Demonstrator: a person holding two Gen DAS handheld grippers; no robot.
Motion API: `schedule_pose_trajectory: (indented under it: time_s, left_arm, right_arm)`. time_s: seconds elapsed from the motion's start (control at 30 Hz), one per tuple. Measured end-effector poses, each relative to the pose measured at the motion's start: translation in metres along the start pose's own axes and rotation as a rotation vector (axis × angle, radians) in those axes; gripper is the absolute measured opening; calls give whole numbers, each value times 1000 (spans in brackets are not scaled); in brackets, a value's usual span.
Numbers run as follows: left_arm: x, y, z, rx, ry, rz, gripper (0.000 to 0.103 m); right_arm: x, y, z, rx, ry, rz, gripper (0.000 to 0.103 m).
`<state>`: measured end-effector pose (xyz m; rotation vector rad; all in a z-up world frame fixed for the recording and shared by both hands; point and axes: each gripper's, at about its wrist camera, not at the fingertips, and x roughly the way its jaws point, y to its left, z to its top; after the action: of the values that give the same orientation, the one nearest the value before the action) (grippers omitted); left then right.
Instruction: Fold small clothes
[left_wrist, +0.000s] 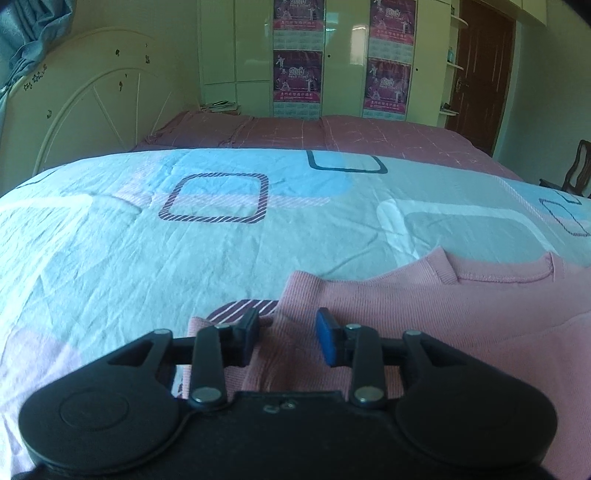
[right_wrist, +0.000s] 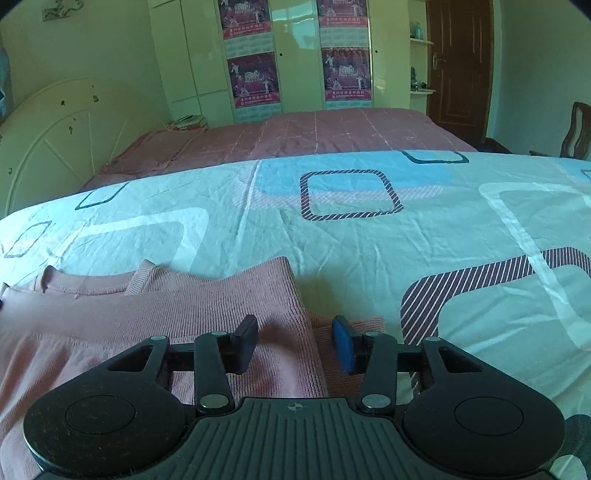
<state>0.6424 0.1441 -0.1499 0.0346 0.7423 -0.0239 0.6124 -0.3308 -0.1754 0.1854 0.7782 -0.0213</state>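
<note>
Pink ribbed knit top (left_wrist: 461, 306) lies flat on the patterned bedsheet (left_wrist: 155, 251), neckline toward the far side of the bed, with a maroon quilt (left_wrist: 332, 133) and a poster-covered wardrobe (left_wrist: 343, 55) beyond. Both grippers hang low over the garment's opposite side edges with their jaws wide apart and nothing between them. From its own wrist view, the left gripper (left_wrist: 286, 341) straddles the top's left shoulder and sleeve edge, while the right gripper (right_wrist: 295, 343) sits over the top's right edge (right_wrist: 306, 325), one finger above the body panel and the other above what looks like the sleeve lying just beside it. Judging by this symmetric stance, the step in hand is the opening grasp for a first fold. The next move likely calls for lowering until the pads bracket a single layer, closing, then lifting both sides evenly so the knit does not bunch or drag across the sheet.
</note>
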Motion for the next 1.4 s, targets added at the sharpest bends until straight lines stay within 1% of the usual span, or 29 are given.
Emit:
schedule_pose_trajectory:
  time_s: [0.07, 0.13, 0.23, 0.3, 0.33, 0.37, 0.4, 0.47, 0.5, 0.53, 0.6, 0.63, 0.67, 0.7, 0.73, 0.8, 0.83, 0.87, 0.9, 0.97, 1.03, 1.13, 1.2, 1.23, 1.27, 1.3, 1.4]
  left_arm:
    - [-1, -2, 0, 14, -1, 11, 50]
    - [0, -1, 0, 19, 2, 15, 52]
    - [-5, 3, 1, -3, 1, 25, 55]
    - [-18, 2, 3, -21, -32, 43, 56]
    - [-28, 0, 3, -27, -59, 40, 56]
    - [-40, -6, 4, -31, -90, -1, 56]
    - [-48, -16, 3, -16, -105, -52, 56]
    - [-54, -50, -1, 78, -102, -157, 56]
    - [-54, -65, -3, 112, -95, -200, 56]
    - [-52, -82, -6, 146, -81, -259, 56]
    - [-47, -106, -10, 183, -62, -311, 56]
    - [-42, -114, -12, 191, -48, -324, 56]
    - [-35, -118, -14, 190, -28, -330, 56]
    - [-28, -120, -16, 188, -6, -323, 56]
    - [-21, -120, -18, 189, 5, -304, 57]
    - [-14, -111, -18, 174, -8, -274, 63]
    - [-9, -100, -17, 140, -4, -280, 66]
    - [-7, -91, -16, 107, -2, -284, 69]
    - [-5, -84, -15, 96, -5, -276, 71]
    - [-3, -75, -16, 101, -13, -226, 72]
    - [-1, -66, -17, 81, -16, -247, 73]
    - [-4, -71, -17, 114, -27, -222, 74]
    - [-7, -73, -17, 113, -29, -206, 74]
    - [-11, -74, -15, 106, -27, -198, 74]
    - [-16, -76, -14, 99, -24, -194, 72]
    - [-24, -78, -13, 96, -24, -198, 72]
    - [-50, -87, -20, 68, -51, -280, 72]
  right_arm:
    - [0, 0, -1, 2, -1, -6, 44]
    - [0, 0, -1, 6, 1, -9, 44]
    - [-6, -2, 1, 24, -27, -27, 44]
    - [-17, 1, 4, 34, -62, -32, 44]
    - [-25, 7, 6, 23, -78, -20, 44]
    - [-30, 16, 6, 3, -86, 18, 44]
    - [-33, 29, 5, -37, -80, 70, 44]
    - [-34, 62, 0, -140, -57, 171, 44]
    - [-32, 79, -4, -176, -39, 218, 44]
    - [-28, 95, -7, -206, -25, 254, 44]
    - [-19, 125, -14, -264, 6, 303, 44]
    - [-14, 136, -17, -284, 24, 313, 42]
    - [-5, 147, -20, -308, 51, 320, 33]
    - [2, 154, -22, -328, 69, 305, 30]
    - [7, 158, -23, -348, 73, 284, 30]
    - [13, 153, -21, -330, 53, 266, 30]
    - [14, 148, -19, -309, 40, 244, 29]
    - [14, 139, -17, -295, 23, 205, 29]
    - [16, 130, -15, -282, 14, 152, 30]
    - [20, 107, -9, -217, 12, 105, 30]
    - [21, 88, -5, -197, 9, 78, 30]
    - [17, 74, -2, -200, 1, 30, 30]
    - [11, 64, -1, -166, 3, -1, 30]
    - [4, 64, 0, -151, 3, -6, 30]
    - [-5, 66, -1, -141, -7, 14, 30]
    - [-16, 71, -3, -143, -21, 48, 30]
    - [-39, 100, -19, -195, -47, 158, 30]
